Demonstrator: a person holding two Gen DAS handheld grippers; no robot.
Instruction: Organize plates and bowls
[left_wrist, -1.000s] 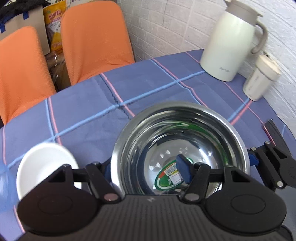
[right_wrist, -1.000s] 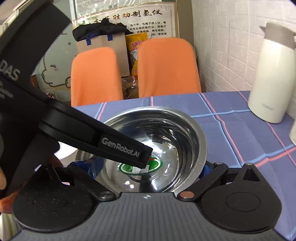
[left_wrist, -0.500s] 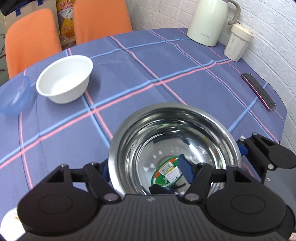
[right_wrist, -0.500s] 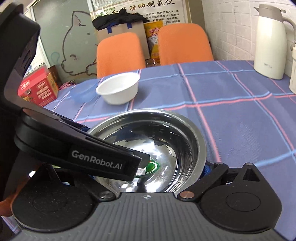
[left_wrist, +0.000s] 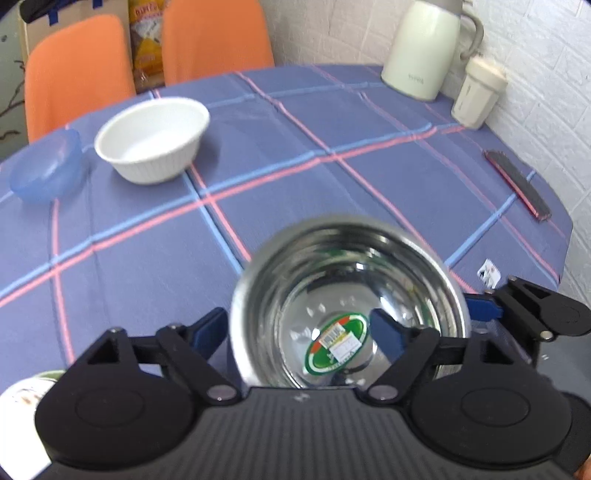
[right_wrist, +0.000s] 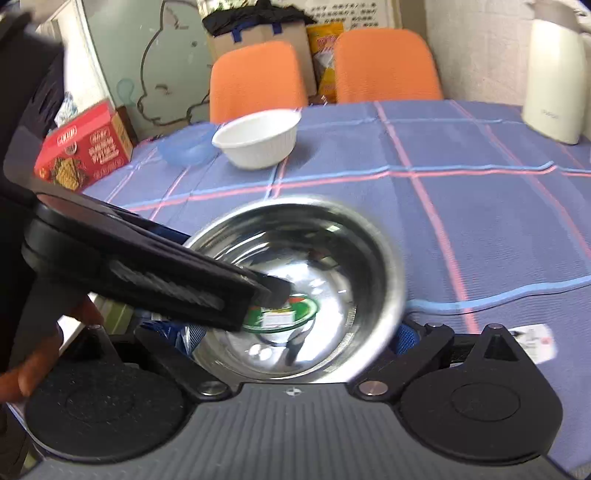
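On tablecloth (left_wrist: 332, 192): three bowls, two grippers.

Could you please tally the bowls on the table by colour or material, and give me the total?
Steel bowl, held at its rim by both tools: 1
White bowl: 1
Translucent blue bowl: 1
Total: 3 bowls
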